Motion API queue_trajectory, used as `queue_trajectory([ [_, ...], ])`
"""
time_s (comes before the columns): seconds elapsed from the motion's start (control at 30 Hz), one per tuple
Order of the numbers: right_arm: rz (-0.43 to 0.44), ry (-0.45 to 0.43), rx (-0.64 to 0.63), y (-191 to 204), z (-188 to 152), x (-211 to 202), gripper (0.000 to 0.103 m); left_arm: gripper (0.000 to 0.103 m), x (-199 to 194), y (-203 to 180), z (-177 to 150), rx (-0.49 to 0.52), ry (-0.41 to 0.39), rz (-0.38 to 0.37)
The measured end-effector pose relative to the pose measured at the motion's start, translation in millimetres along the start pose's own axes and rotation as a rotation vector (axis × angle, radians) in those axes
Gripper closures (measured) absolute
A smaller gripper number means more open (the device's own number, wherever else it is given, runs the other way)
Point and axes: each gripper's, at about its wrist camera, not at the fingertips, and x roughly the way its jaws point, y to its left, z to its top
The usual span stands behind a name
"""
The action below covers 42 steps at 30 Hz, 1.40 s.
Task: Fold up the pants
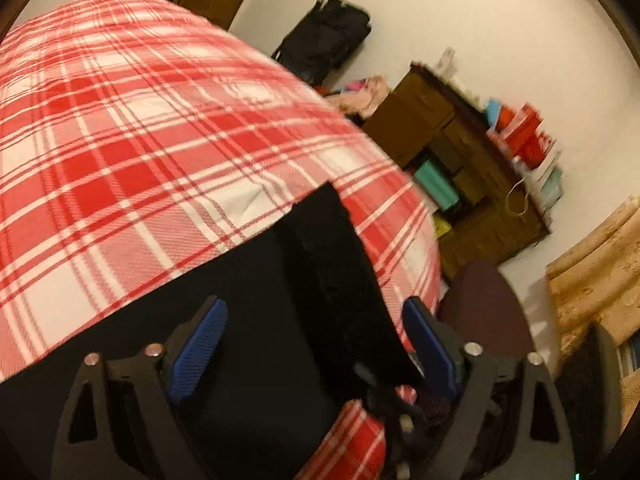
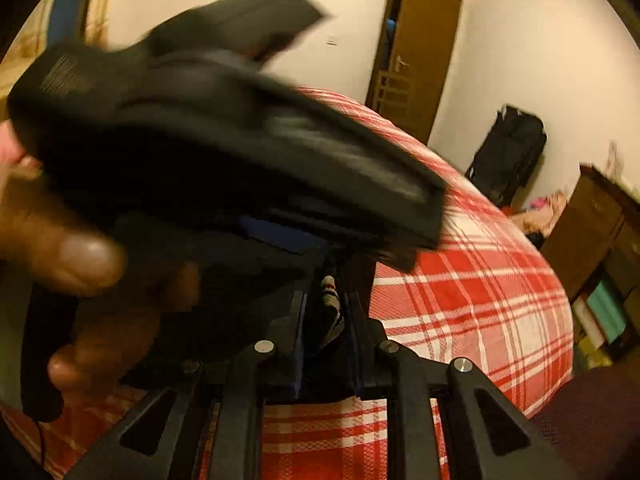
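Observation:
Black pants (image 1: 280, 280) lie on a bed with a red and white plaid cover (image 1: 160, 140), one straight hem edge pointing up the bed. My left gripper (image 1: 316, 348) hovers over them with its blue pads (image 1: 200, 352) wide apart, open, gripping nothing. In the right wrist view my right gripper (image 2: 326, 312) has its jaws nearly together on a fold of dark cloth with a striped patch (image 2: 329, 304), which looks like part of the pants. The blurred black body of the left gripper (image 2: 224, 152), held by a hand (image 2: 80, 256), fills the space ahead and hides the rest of the pants.
A brown shelf unit (image 1: 460, 160) with boxes and bags stands beside the bed. A black bag (image 1: 324, 36) leans on the far wall. A maroon chair seat (image 1: 484, 308) sits at the bed's near corner. A brown door (image 2: 420, 52) stands ajar.

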Motion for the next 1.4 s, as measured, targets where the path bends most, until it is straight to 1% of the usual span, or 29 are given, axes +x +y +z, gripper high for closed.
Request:
queue_trajectory([
  [0.07,-0.001,-0.012,-0.024,4.7,-0.9,-2.0,0.084,0.018,5.4,-2.2,1.8,0.003,0.033,-0.036],
  [0.17,0.005,-0.025,-0.031,4.3,-0.9,-4.4,0.084,0.019,8.1,-9.4,0.8,0.03,0.052,-0.032],
  [0.2,0.01,-0.029,-0.036,5.2,-1.2,-5.1,0.084,0.02,7.6,-11.0,0.2,0.045,0.057,-0.019],
  [0.23,0.012,-0.028,-0.043,6.9,-1.8,-5.3,0.084,0.027,7.0,-12.1,-1.0,0.06,0.062,0.003],
  [0.27,0.013,-0.027,-0.053,8.7,-2.8,-4.9,0.084,0.036,7.5,-12.2,-1.8,0.07,0.071,0.011],
  [0.3,0.017,-0.025,-0.06,9.9,-3.6,-4.4,0.084,0.043,8.0,-11.1,-2.8,0.073,0.079,0.013],
  [0.37,0.027,-0.02,-0.068,11.7,-4.9,-3.5,0.084,0.067,10.7,-8.9,-4.7,0.084,0.097,0.051],
  [0.43,0.042,-0.024,-0.067,10.6,-5.5,-4.0,0.083,0.079,10.8,-6.7,-7.2,0.098,0.098,0.074],
  [0.47,0.059,-0.032,-0.058,8.6,-5.7,-5.2,0.083,0.085,11.1,-5.4,-8.3,0.107,0.097,0.098],
  [0.5,0.076,-0.039,-0.049,5.4,-6.3,-6.0,0.082,0.088,10.4,-3.2,-9.3,0.109,0.096,0.114],
  [0.57,0.125,-0.056,-0.012,-4.8,-5.9,-10.0,0.079,0.094,7.5,0.7,-11.4,0.109,0.091,0.109],
  [0.6,0.139,-0.067,-0.002,-7.0,-5.5,-11.9,0.076,0.094,5.4,1.8,-11.8,0.116,0.087,0.115],
  [0.73,0.223,-0.128,0.033,-16.5,-7.8,-24.6,0.076,0.095,-4.1,3.1,-12.5,0.135,0.075,0.122],
  [0.87,0.263,-0.228,0.045,-20.4,-11.9,-38.6,0.075,0.095,-18.7,10.1,-10.0,0.114,0.047,0.122],
  [0.93,0.253,-0.269,0.064,-25.4,-11.5,-43.7,0.075,0.095,-27.5,13.9,-9.8,0.105,0.029,0.12],
  [0.97,0.259,-0.282,0.086,-32.2,-10.2,-42.1,0.073,0.095,-32.6,16.3,-10.7,0.099,0.023,0.119],
  [1.0,0.267,-0.277,0.115,-35.7,-8.9,-40.1,0.063,0.095,-35.1,17.1,-11.0,0.094,0.017,0.117],
  [1.07,0.246,-0.245,0.158,-35.4,-6.6,-36.0,0.051,0.096,-43.8,19.8,-14.0,0.099,0.002,0.135],
  [1.23,0.23,-0.139,0.229,-50.4,-15.3,-15.2,0.051,0.097,-62.1,26.5,-25.9,0.117,-0.03,0.186],
  [1.3,0.224,-0.122,0.231,-53.1,-17.2,-9.1,0.051,0.097,-70.3,29.9,-31.1,0.117,-0.043,0.198],
  [1.4,0.217,-0.111,0.198,-47.0,-21.8,-7.7,0.051,0.097,-83.0,30.8,-37.2,0.128,-0.068,0.214],
])
